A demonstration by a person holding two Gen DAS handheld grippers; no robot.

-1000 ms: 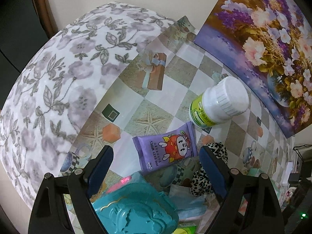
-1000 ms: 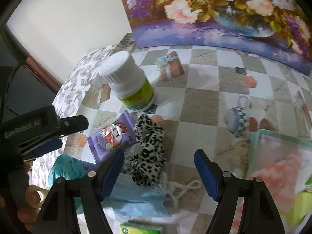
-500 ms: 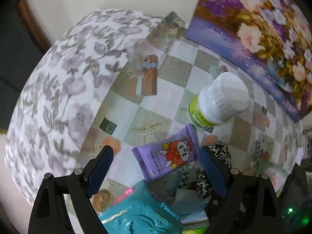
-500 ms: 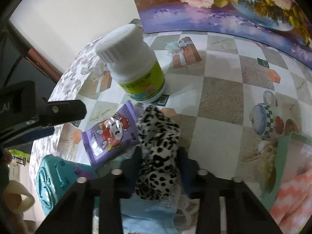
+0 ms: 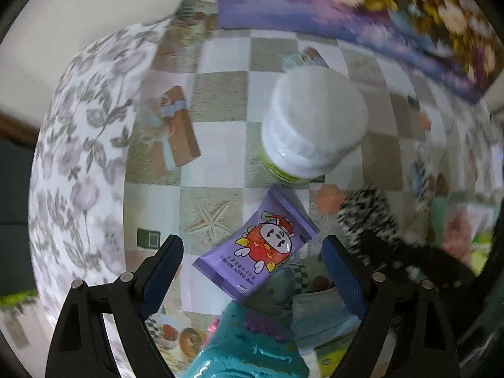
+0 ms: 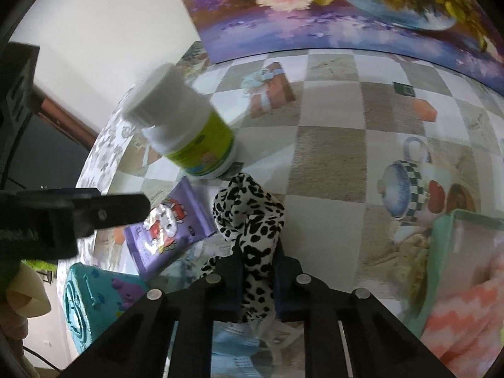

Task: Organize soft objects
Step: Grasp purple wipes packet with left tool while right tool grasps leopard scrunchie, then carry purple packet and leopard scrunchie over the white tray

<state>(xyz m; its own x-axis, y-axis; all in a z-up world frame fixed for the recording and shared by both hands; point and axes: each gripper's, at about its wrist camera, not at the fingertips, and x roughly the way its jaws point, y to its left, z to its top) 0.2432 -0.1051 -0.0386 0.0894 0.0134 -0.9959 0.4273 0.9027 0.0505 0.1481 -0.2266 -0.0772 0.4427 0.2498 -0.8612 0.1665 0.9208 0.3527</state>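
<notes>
My right gripper (image 6: 256, 278) is shut on a black-and-white leopard-print cloth (image 6: 249, 217), which stands up between its jaws; the cloth also shows in the left wrist view (image 5: 367, 217). My left gripper (image 5: 252, 271) is open and empty, hovering above a purple snack packet (image 5: 258, 249), which also shows in the right wrist view (image 6: 167, 230). A teal fabric bin (image 6: 441, 245) at the right holds a pink-and-white zigzag cloth (image 6: 463, 315). A light blue face mask (image 6: 233, 343) lies under the right gripper.
A white-capped bottle with a green label (image 5: 312, 126) stands behind the packet, also in the right wrist view (image 6: 186, 126). A teal toy case (image 5: 245, 346) lies at the near edge. A flower painting (image 6: 346, 9) leans against the wall. The tablecloth drops off at the left (image 5: 72, 157).
My right gripper closed on the leopard-print cloth and moved in closer. My left gripper shifted forward and right, over the purple packet, staying open.
</notes>
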